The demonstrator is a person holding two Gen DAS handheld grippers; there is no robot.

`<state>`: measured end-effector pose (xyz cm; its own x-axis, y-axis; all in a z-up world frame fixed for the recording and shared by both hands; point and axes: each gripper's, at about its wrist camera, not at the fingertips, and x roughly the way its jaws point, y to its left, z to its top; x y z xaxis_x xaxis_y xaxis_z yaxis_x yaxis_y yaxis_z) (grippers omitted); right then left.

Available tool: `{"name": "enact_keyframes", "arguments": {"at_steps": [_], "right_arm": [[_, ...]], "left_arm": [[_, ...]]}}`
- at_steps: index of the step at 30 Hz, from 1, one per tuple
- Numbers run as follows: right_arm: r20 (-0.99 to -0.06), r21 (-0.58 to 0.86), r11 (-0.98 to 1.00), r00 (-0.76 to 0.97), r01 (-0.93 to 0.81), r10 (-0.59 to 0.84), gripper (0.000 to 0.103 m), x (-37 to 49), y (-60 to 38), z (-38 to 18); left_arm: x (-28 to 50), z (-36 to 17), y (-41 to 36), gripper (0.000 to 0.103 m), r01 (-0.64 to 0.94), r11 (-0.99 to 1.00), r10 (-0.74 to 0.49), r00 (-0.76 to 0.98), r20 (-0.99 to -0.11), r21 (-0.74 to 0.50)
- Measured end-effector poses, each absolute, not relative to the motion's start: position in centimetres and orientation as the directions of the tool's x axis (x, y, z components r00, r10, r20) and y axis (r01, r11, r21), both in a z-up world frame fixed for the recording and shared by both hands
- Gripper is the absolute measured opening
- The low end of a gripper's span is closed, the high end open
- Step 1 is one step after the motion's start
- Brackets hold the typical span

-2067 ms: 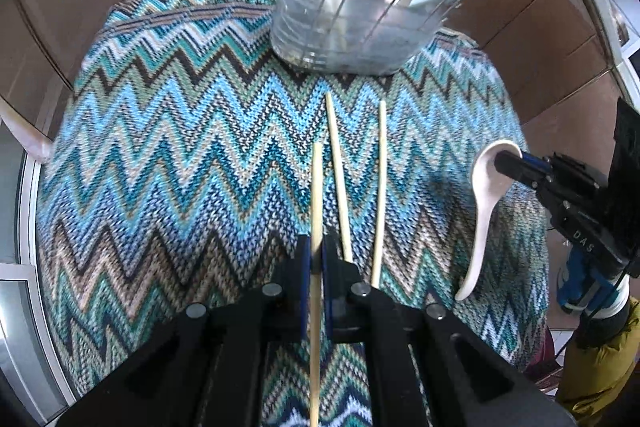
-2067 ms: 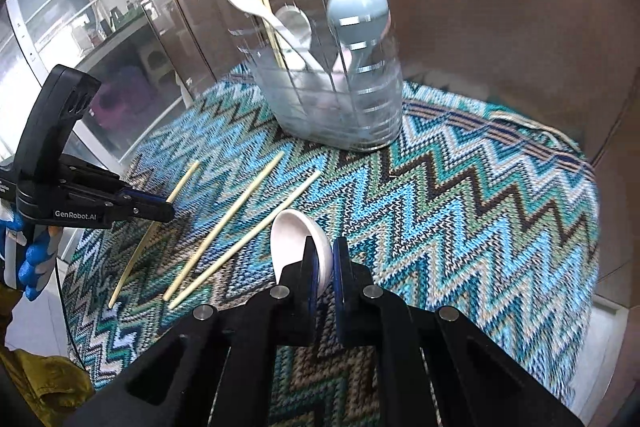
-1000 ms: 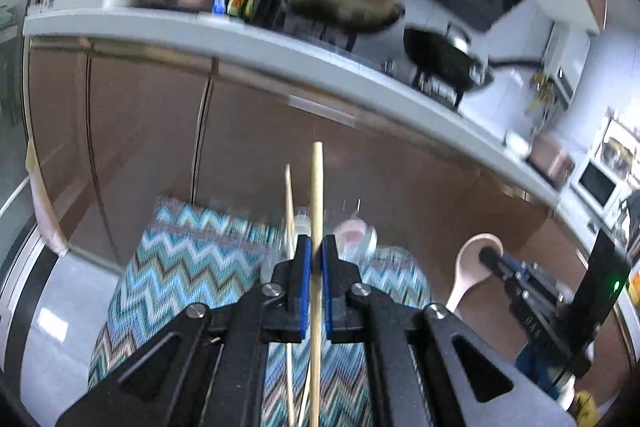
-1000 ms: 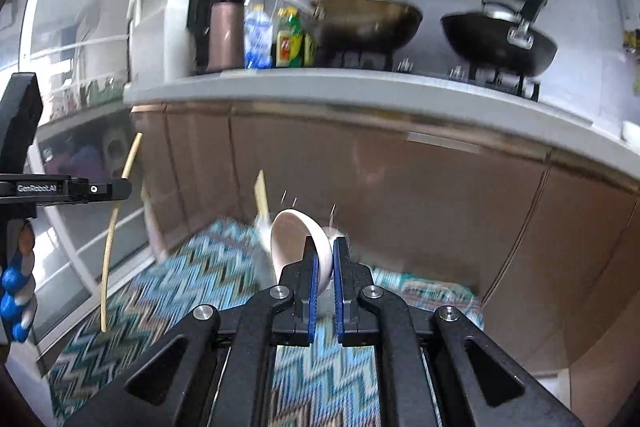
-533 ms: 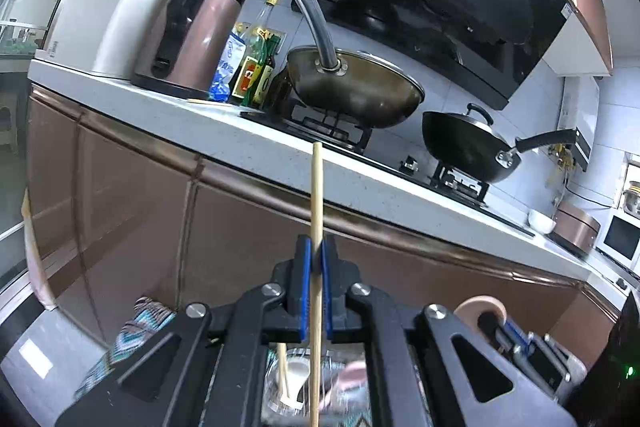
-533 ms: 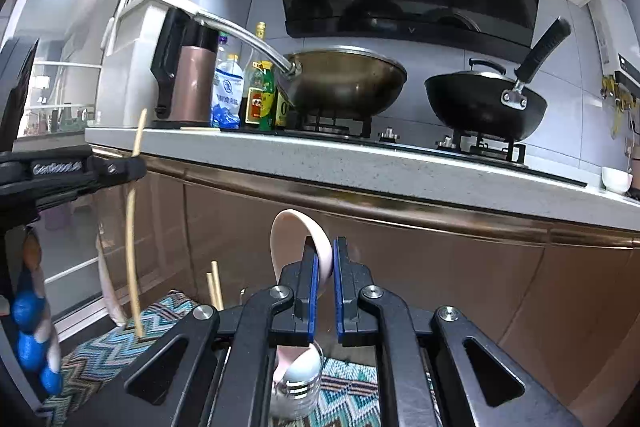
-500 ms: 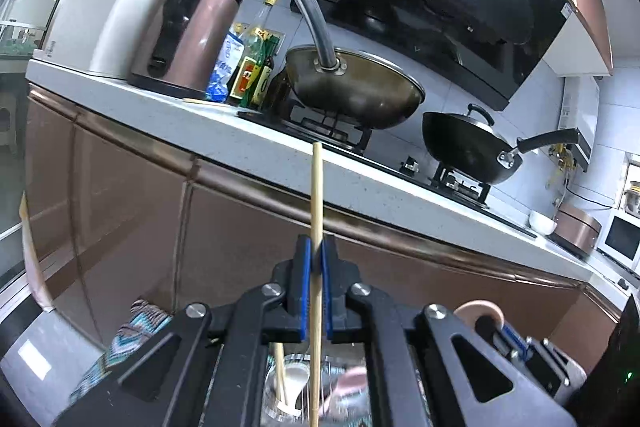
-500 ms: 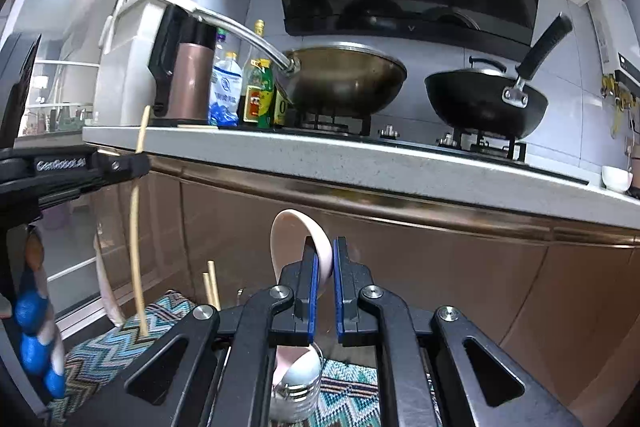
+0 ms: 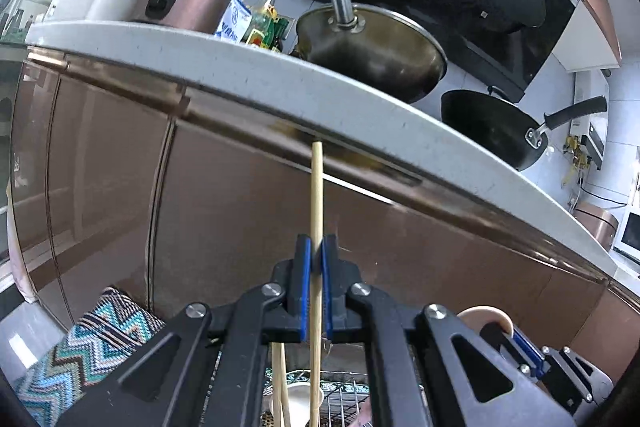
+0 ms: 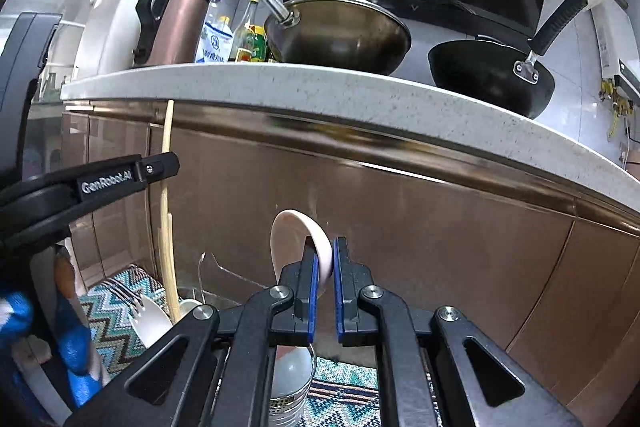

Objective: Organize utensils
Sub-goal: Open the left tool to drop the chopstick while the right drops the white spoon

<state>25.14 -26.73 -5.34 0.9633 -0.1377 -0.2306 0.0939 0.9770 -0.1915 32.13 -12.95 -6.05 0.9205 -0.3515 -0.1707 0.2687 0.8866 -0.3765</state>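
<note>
My left gripper (image 9: 315, 255) is shut on a wooden chopstick (image 9: 316, 203) and holds it upright above the utensil holder (image 9: 340, 399), whose wire top shows between my fingers with other chopsticks and a white spoon inside. In the right wrist view the left gripper (image 10: 160, 167) holds the chopstick (image 10: 165, 203) over the holder (image 10: 288, 391). My right gripper (image 10: 325, 259) is shut on a white ceramic spoon (image 10: 292, 243), bowl end up, above the holder. The spoon also shows in the left wrist view (image 9: 486, 317).
A zigzag-patterned cloth (image 9: 92, 339) covers the surface under the holder. Brown cabinet fronts (image 10: 440, 227) and a grey countertop edge (image 10: 360, 95) stand close behind. Pans (image 10: 340, 35), bottles and a kettle sit on the counter.
Both grippers have lifted their utensils from the cloth, tilted them upright, and moved over the holder. In the last half second they came lower and closer to the cabinet.
</note>
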Motion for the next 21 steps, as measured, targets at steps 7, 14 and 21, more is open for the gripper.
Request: {"name": "enact_keyframes", "arguments": {"at_steps": [7,14,21], "right_arm": [[-0.229,-0.220,0.970,0.961,0.106,-0.157,0.007,25.1,-26.2,-6.5],[-0.259,-0.219,0.971,0.953,0.100,-0.157,0.007,24.8,-26.2,-7.8],[-0.297,-0.188,0.979,0.945,0.084,-0.139,0.016,24.0,-26.7,-8.0]], "left_arm": [[32.5,-8.2,-13.0,0.006,0.260,0.875,-0.353,0.919,-0.173,-0.409],[31.8,-9.3,-12.7,0.020,0.260,0.883,-0.352,0.917,-0.185,-0.390],[30.0,-8.3,-11.2,0.028,0.242,0.892,-0.333,0.923,-0.192,-0.382]]}}
